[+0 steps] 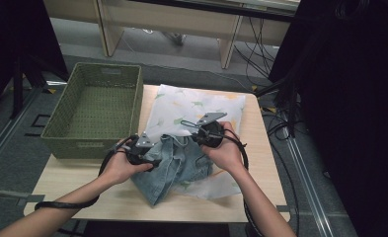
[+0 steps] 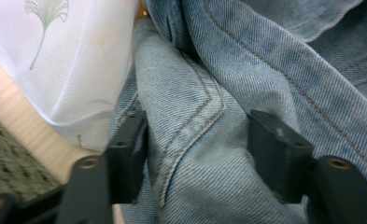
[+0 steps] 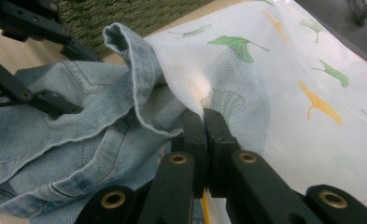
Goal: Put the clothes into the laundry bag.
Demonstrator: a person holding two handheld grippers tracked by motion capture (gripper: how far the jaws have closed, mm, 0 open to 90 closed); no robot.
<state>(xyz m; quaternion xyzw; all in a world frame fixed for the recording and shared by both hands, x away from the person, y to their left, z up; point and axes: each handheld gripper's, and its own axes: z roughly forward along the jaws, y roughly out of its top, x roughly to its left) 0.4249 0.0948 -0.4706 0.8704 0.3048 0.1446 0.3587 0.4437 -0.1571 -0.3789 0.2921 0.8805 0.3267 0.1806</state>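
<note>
In the high view, a crumpled pair of jeans (image 1: 174,165) is seen lying on a white cloth printed with leaves (image 1: 191,106), which is spread over the wooden counter (image 1: 260,187). A green woven basket (image 1: 95,108) is placed at the counter's far left corner, just beside the cloth. The left gripper (image 1: 149,155) is held at the left edge of the jeans, and the right gripper (image 1: 201,133) at their upper right, where denim and cloth meet. In the left gripper view, a thick fold of the jeans (image 2: 195,140) is seen between the two jaws, which are set partly apart; the left gripper (image 2: 197,140) is not clearly pressed onto the fabric, the denim lying loosely in the gap. The cloth (image 2: 74,60) and a strip of the counter (image 2: 27,126) are shown at the left. In the right gripper view, the jaws of the right gripper (image 3: 203,116) are closed tight together on the thin edge of the cloth (image 3: 284,93), just beside a raised fold of the jeans (image 3: 78,121). The left gripper (image 3: 27,60) is seen at the upper left, against the denim.
</note>
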